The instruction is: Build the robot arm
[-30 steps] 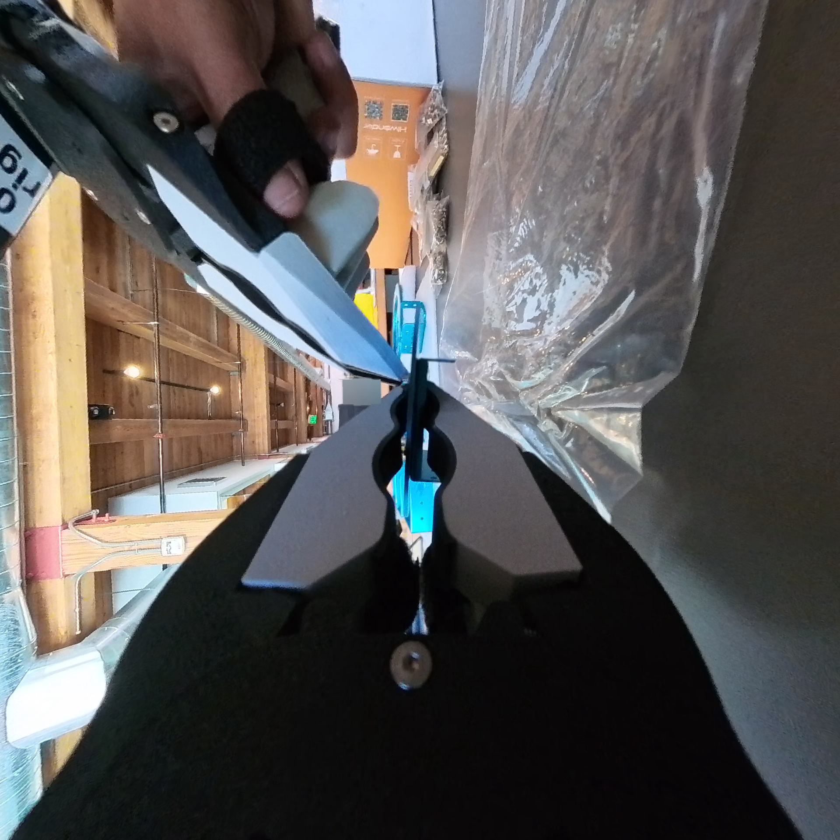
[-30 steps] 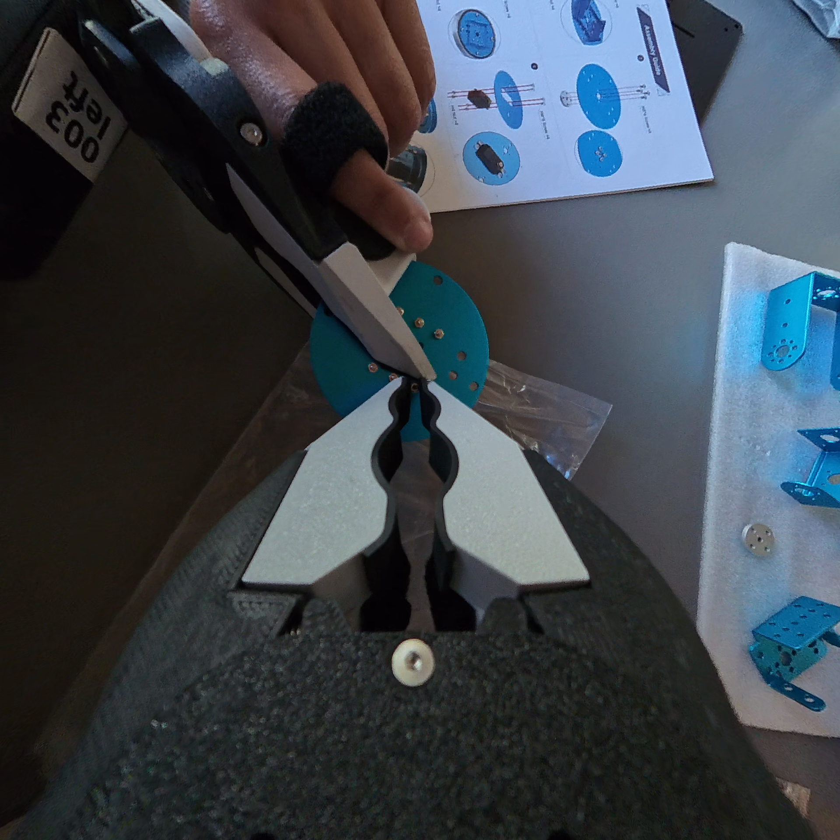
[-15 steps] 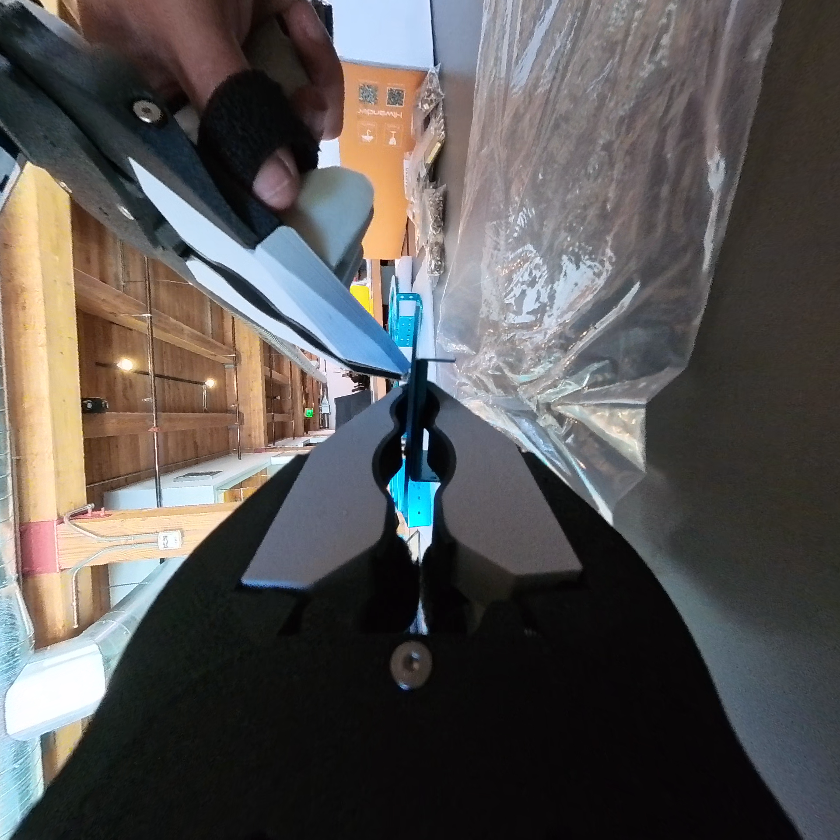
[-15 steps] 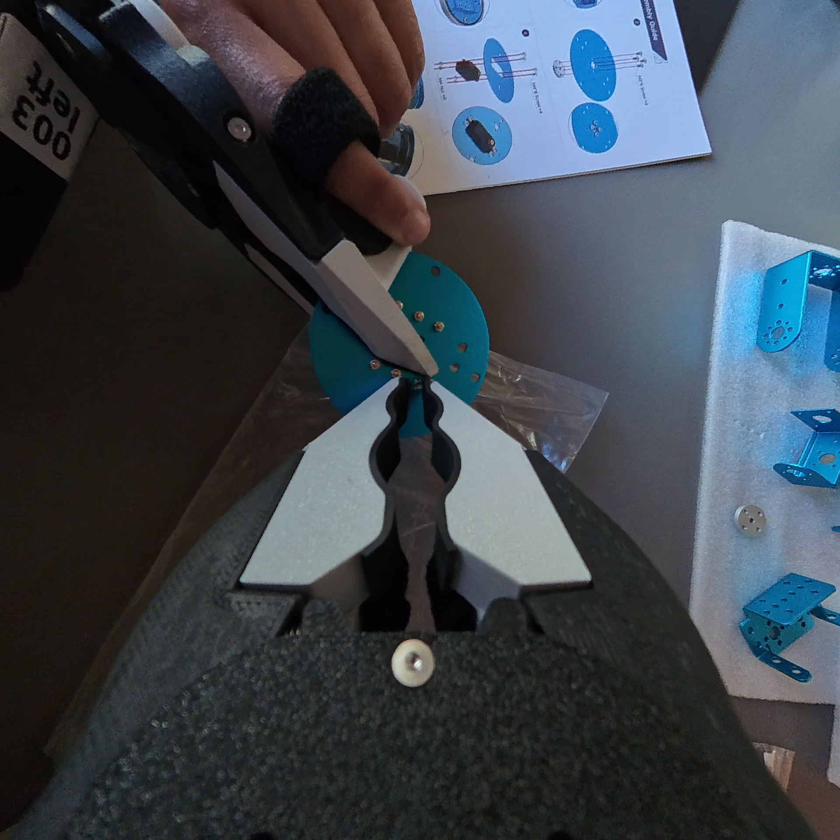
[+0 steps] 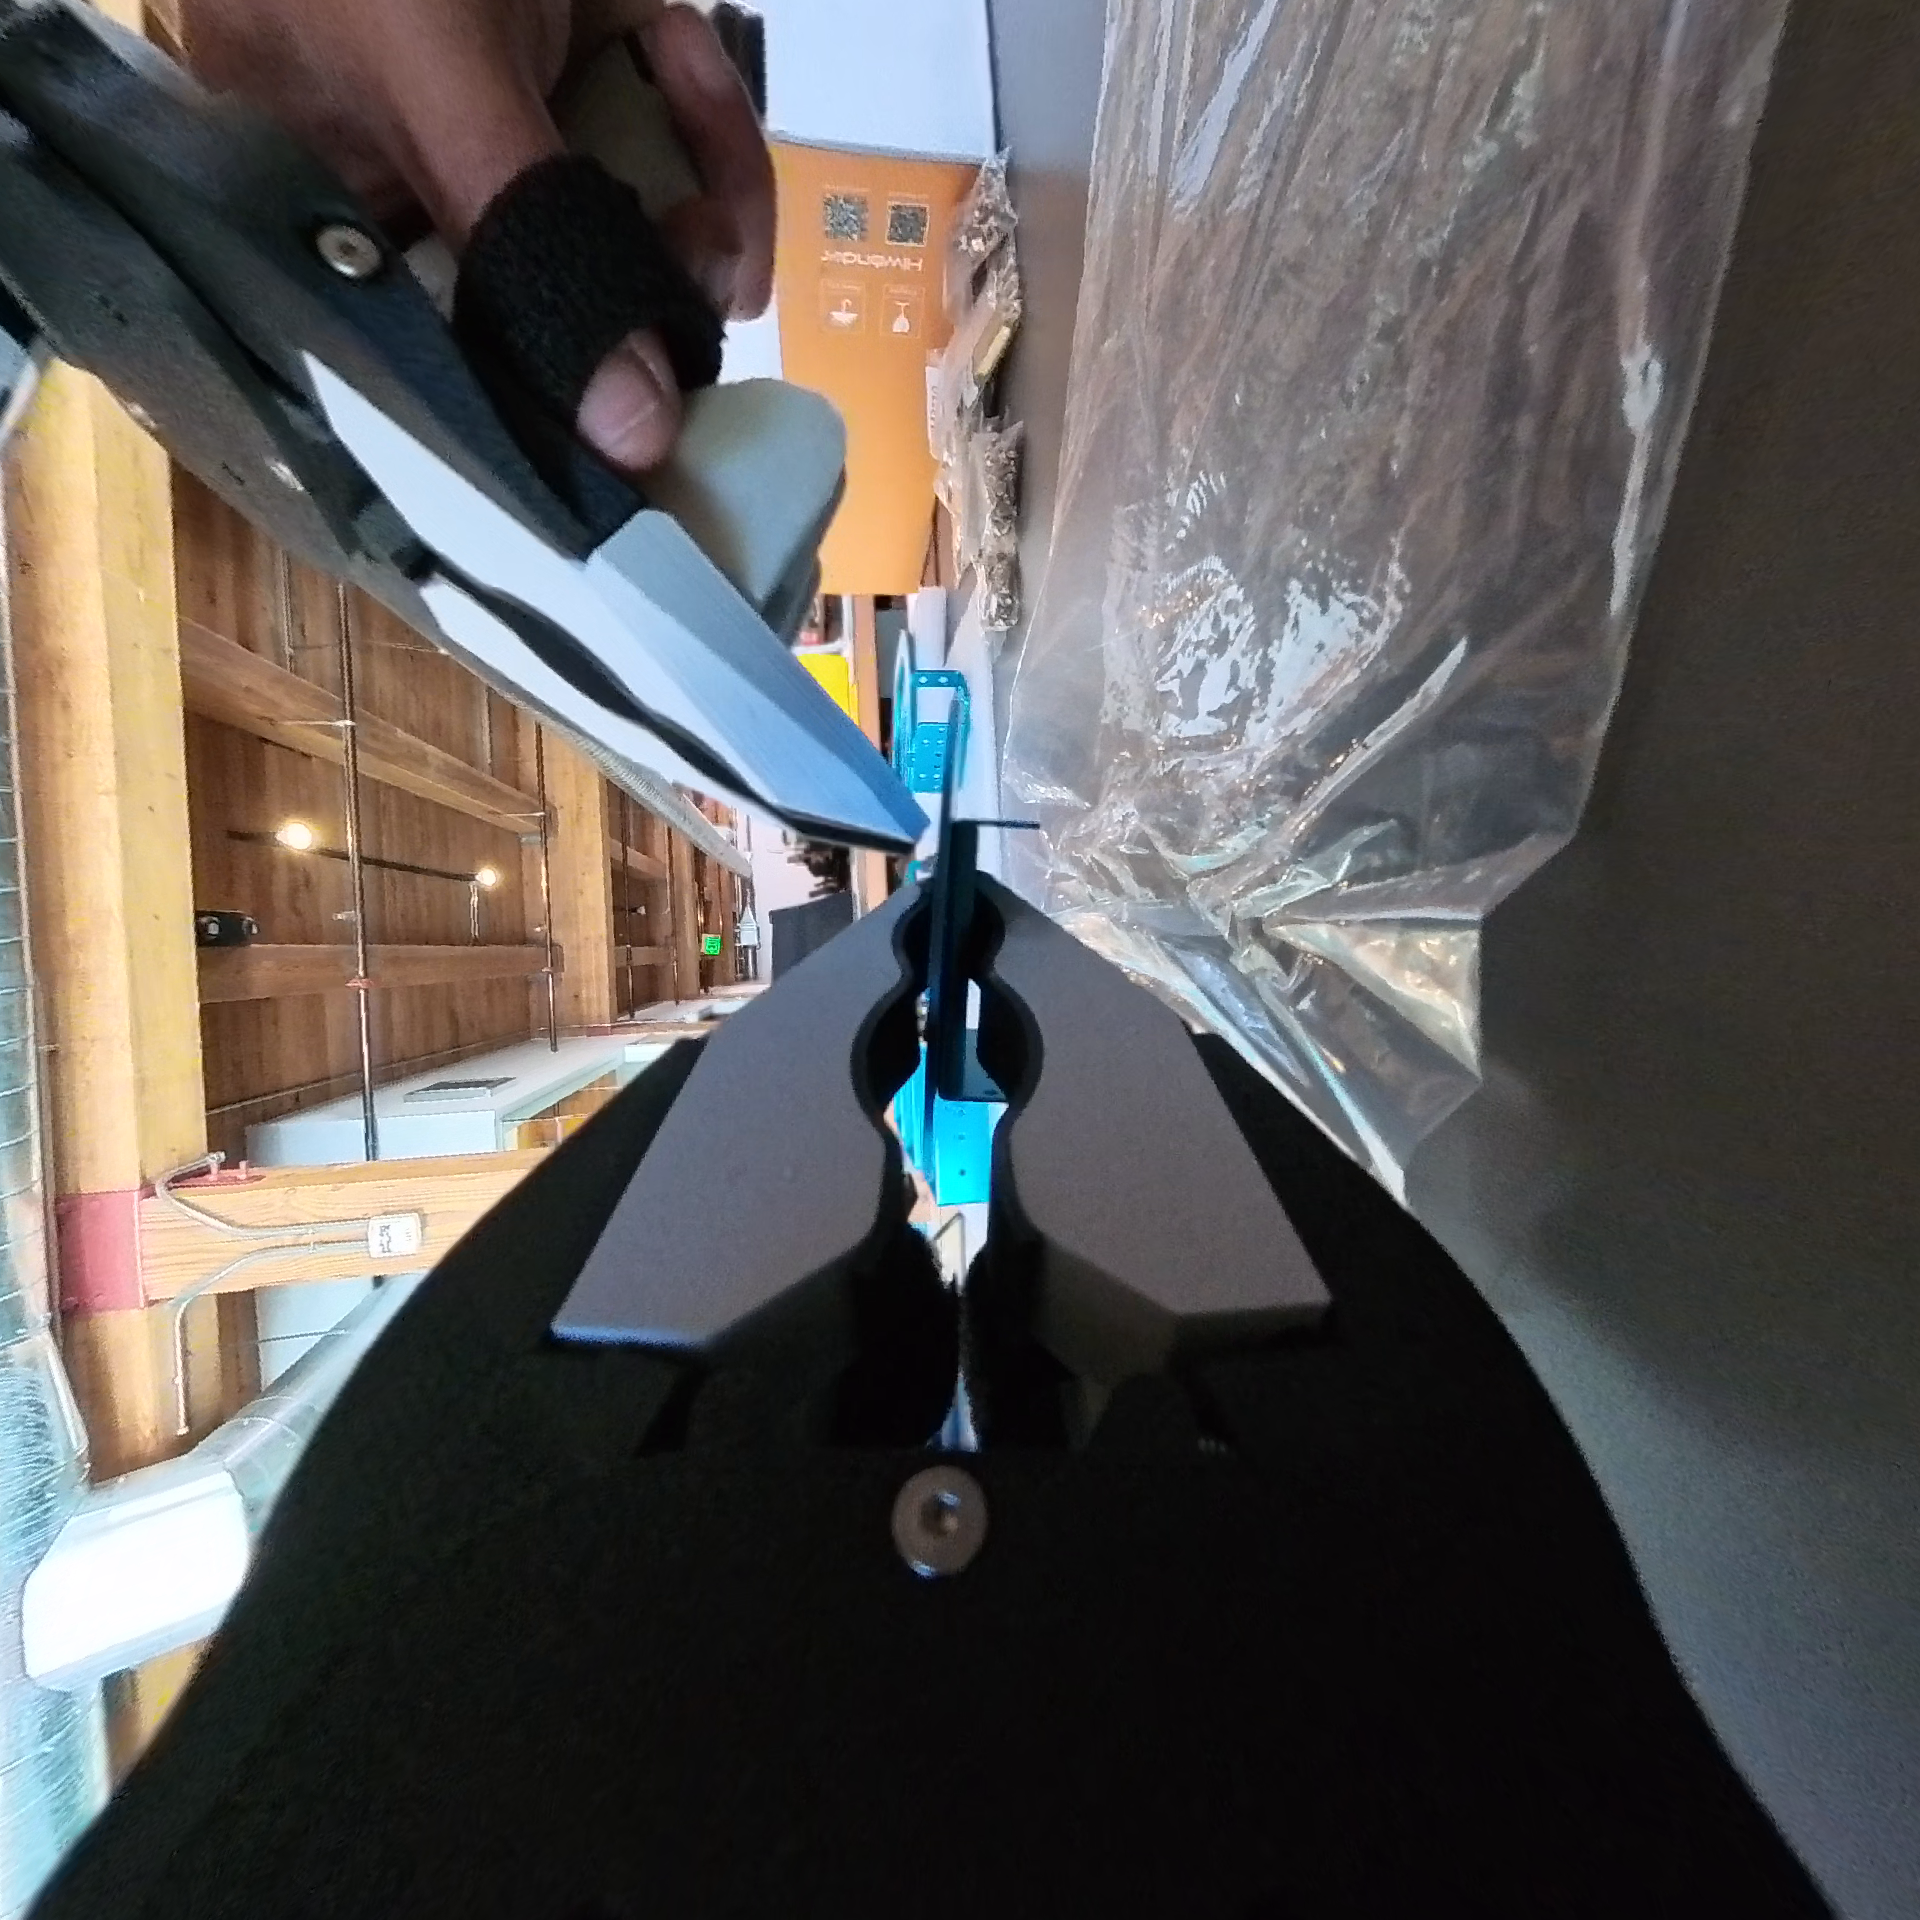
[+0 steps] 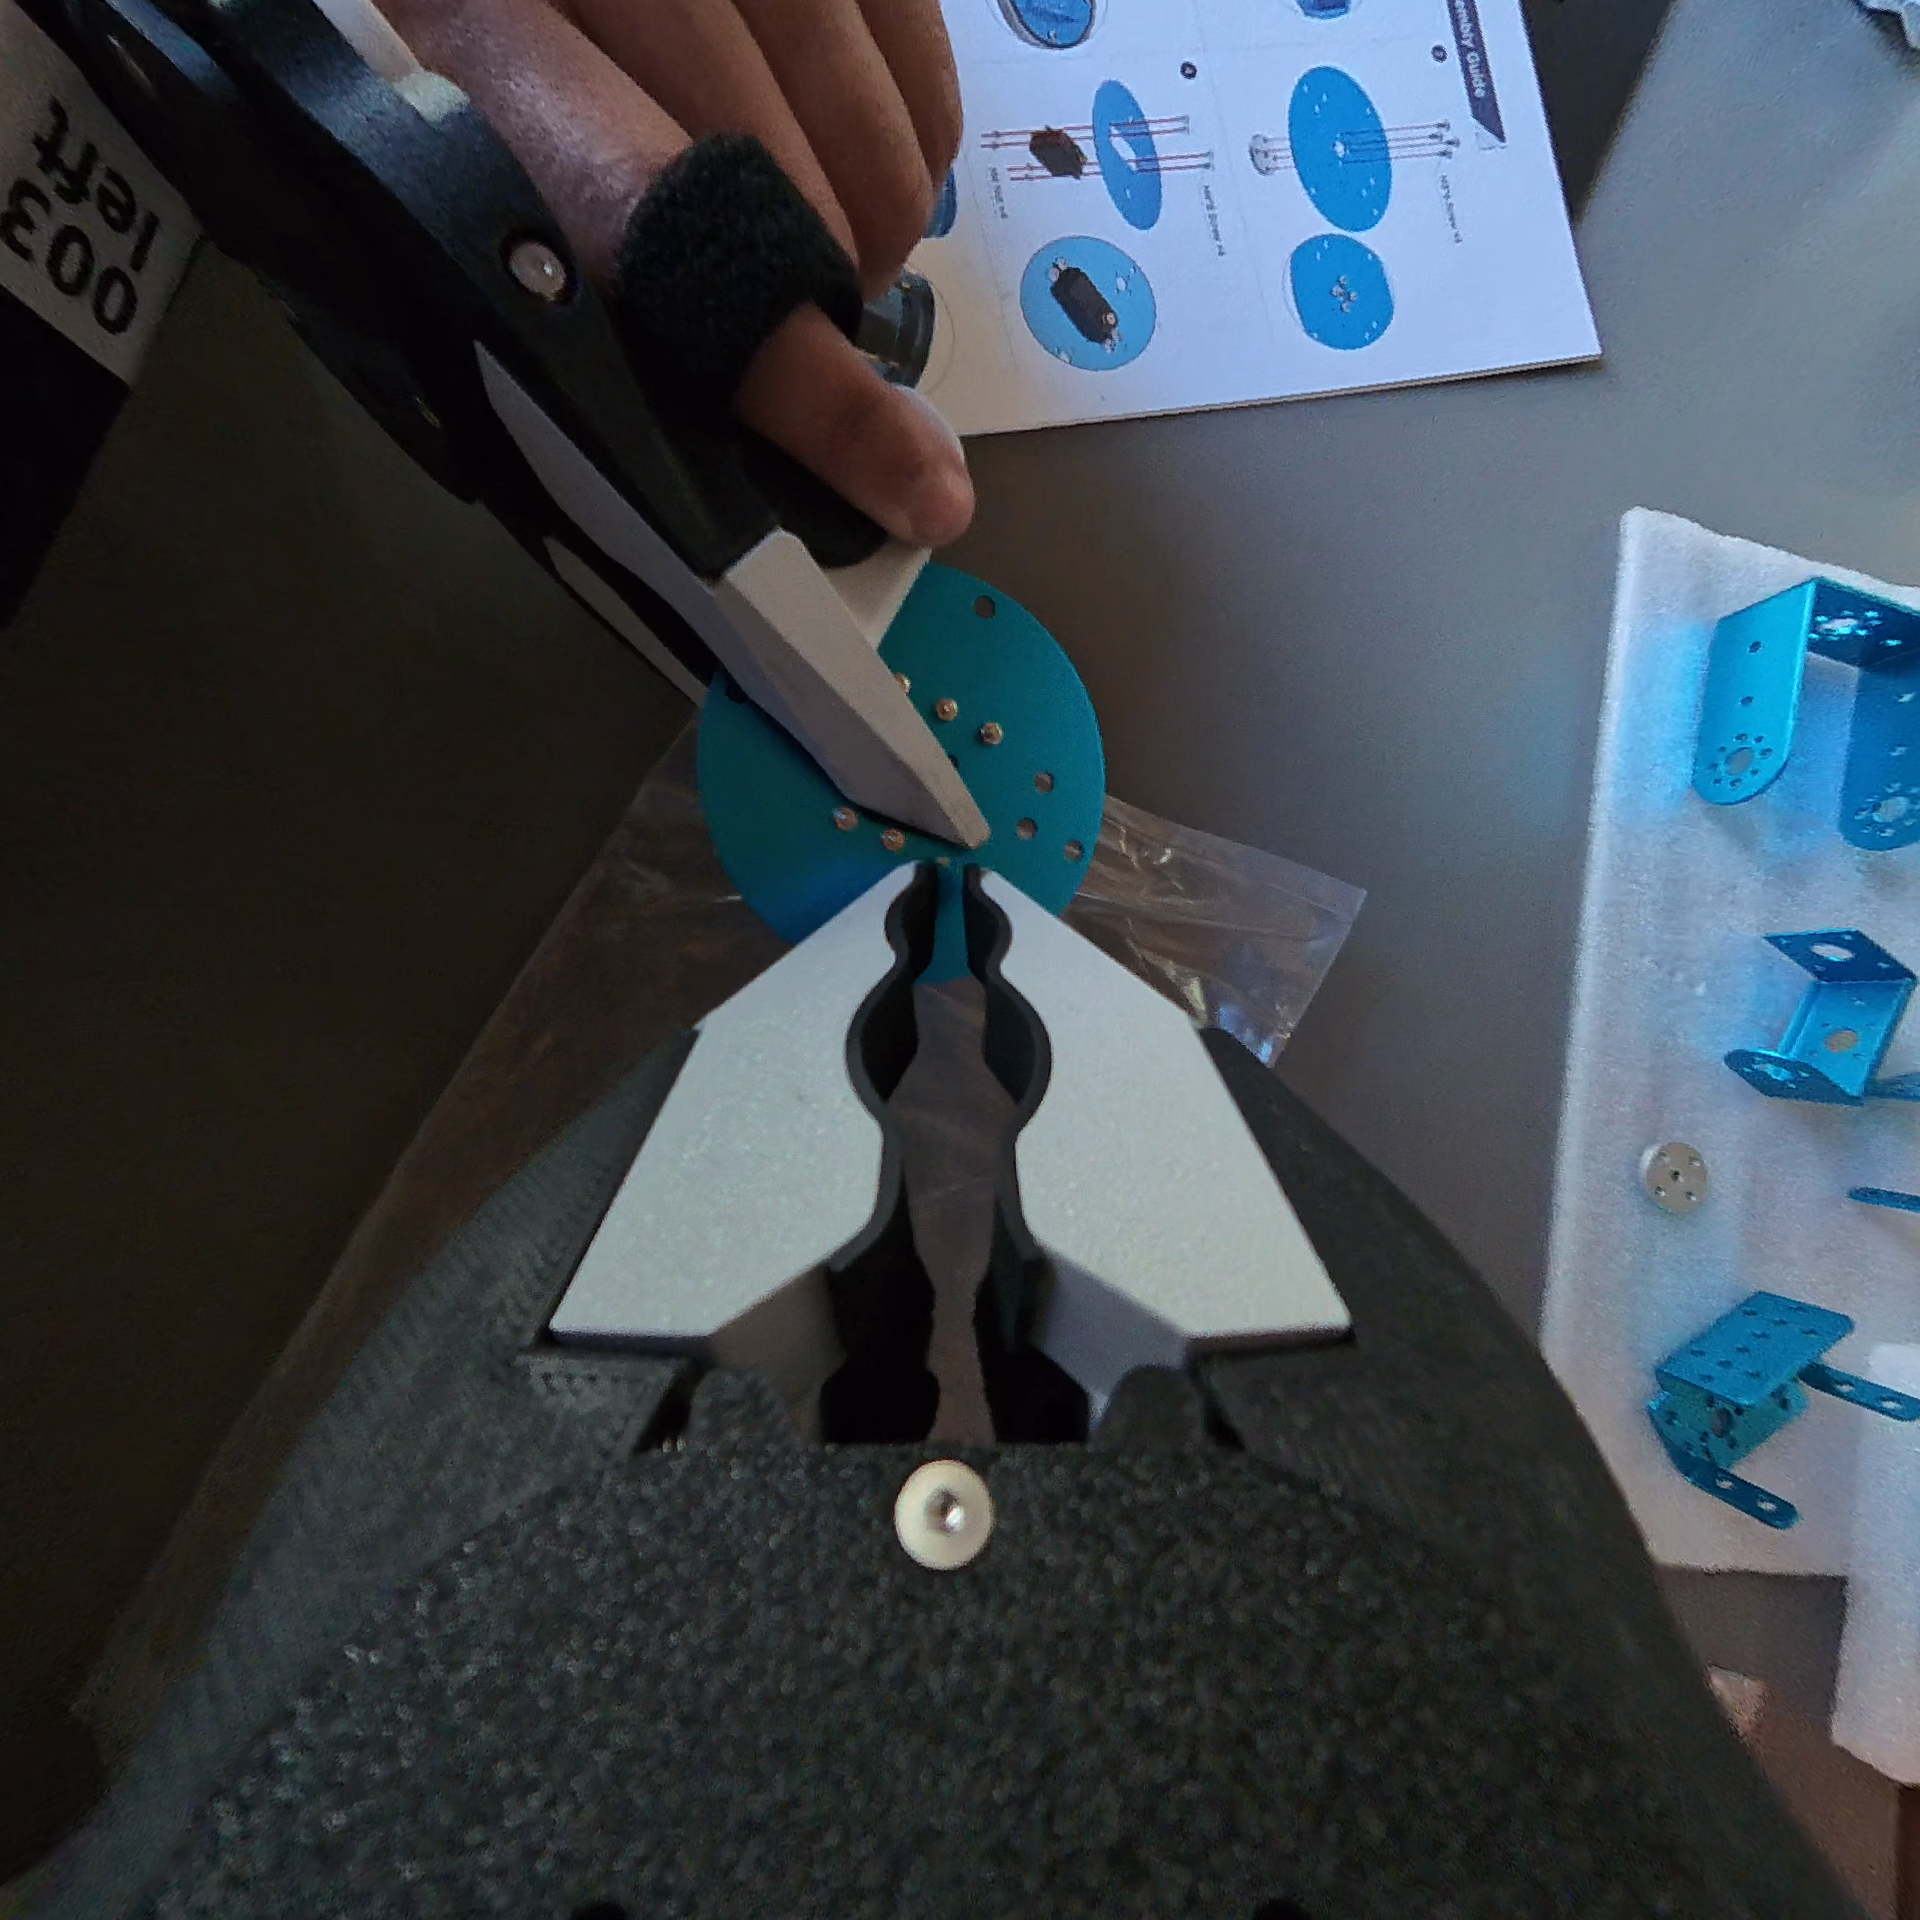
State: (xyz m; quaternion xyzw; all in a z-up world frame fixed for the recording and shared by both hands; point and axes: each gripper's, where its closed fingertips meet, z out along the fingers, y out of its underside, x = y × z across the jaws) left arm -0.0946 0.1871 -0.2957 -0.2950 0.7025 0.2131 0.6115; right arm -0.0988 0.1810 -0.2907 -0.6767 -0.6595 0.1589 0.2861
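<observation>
A round teal metal disc point(image 6: 1023, 707) with small holes and brass screw heads is held above the grey table point(image 6: 1351, 540). My left gripper point(image 5: 951, 896) is shut on it; in its own view the disc point(image 5: 954, 935) shows edge-on between the fingers. In the right wrist view the left gripper point(image 6: 920, 795) comes in from the upper left, in a hand. My right gripper point(image 6: 943, 871) is shut, its tips against the disc's face near a hole. In the left wrist view its tip point(image 5: 896, 831) meets the disc, and a thin dark screw point(image 5: 1003, 826) sticks out of the far side.
A crumpled clear plastic bag point(image 6: 1195, 894) lies under the disc and fills the right of the left wrist view point(image 5: 1351, 520). A printed assembly sheet point(image 6: 1247, 229) lies at the back. A white foam tray point(image 6: 1652, 935) at right holds several blue brackets point(image 6: 1808, 707) and a silver hub point(image 6: 1673, 1174). My two grippers' fingertips are within a few centimetres of each other.
Both grippers stay shut and together at the disc. The hand on the right gripper shifts a little, and the disc sits slightly higher in the right wrist view.
</observation>
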